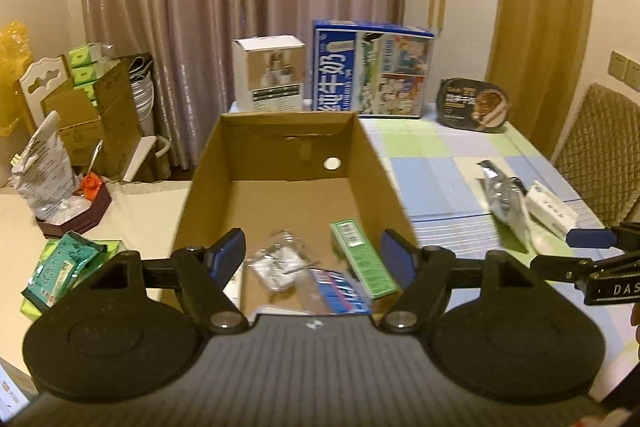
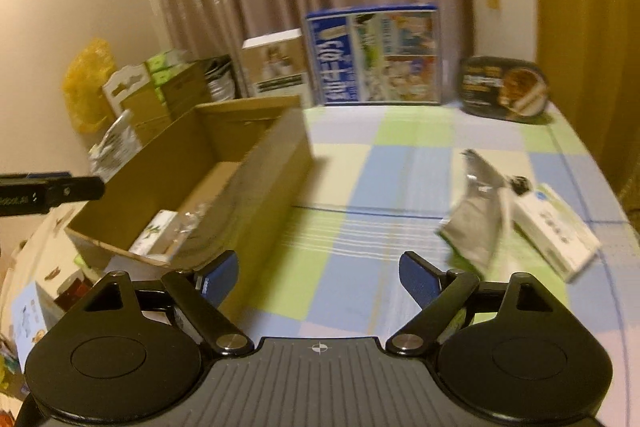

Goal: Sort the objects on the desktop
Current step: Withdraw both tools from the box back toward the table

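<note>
- Both jaws are standing open and empty: the left gripper is hovering above the near end of the cardboard box, the right gripper above bare checked tablecloth.
- Nothing is blocking either gripper; a blue carton and a dark meal tray are standing far back.
- Lying inside the box are a green pack and a clear plastic bag.
- Still waiting on the right are a silver pouch touching a white box.
- Motion blur is smearing the right wrist view.

Carton on table, left; pouch right; boxes behind; packets inside carton.
</note>
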The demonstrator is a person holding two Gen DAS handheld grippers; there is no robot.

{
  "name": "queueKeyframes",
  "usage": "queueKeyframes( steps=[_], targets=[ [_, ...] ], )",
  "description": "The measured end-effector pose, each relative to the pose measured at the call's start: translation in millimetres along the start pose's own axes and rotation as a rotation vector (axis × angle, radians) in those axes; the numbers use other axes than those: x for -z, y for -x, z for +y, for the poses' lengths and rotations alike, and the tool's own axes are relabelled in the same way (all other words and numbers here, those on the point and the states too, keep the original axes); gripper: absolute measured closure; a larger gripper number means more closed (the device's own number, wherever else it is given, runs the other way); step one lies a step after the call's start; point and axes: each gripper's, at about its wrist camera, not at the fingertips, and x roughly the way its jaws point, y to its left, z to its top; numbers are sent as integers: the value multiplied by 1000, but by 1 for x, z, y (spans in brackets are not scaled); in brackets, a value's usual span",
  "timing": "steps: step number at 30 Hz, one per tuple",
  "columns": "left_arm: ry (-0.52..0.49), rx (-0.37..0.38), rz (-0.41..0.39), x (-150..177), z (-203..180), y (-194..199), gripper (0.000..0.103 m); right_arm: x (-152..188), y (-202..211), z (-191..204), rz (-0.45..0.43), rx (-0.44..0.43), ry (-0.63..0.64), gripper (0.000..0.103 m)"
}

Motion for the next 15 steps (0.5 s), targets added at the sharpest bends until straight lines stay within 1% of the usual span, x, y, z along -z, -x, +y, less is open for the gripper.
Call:
queueKeyframes(
  steps=[4,8,10,13,15],
  targets=[
    [-22,19,-7,2,-24,9,21,3,23,-15,-19,21,-13,14],
    [-38,40,-15,4,-46,16,16,10,42,-28,-30,41,-28,12],
    [-41,53,-23,5,-55,20,10,13,49,-35,-32,55,-35,11],
    [-77,65,-23,8,-75,25,3,21,59,-49,-34,91,-38,10],
    [-112,72,-16,10,-91,25,2,27,65,-60,-31,120,-46,10]
  ],
)
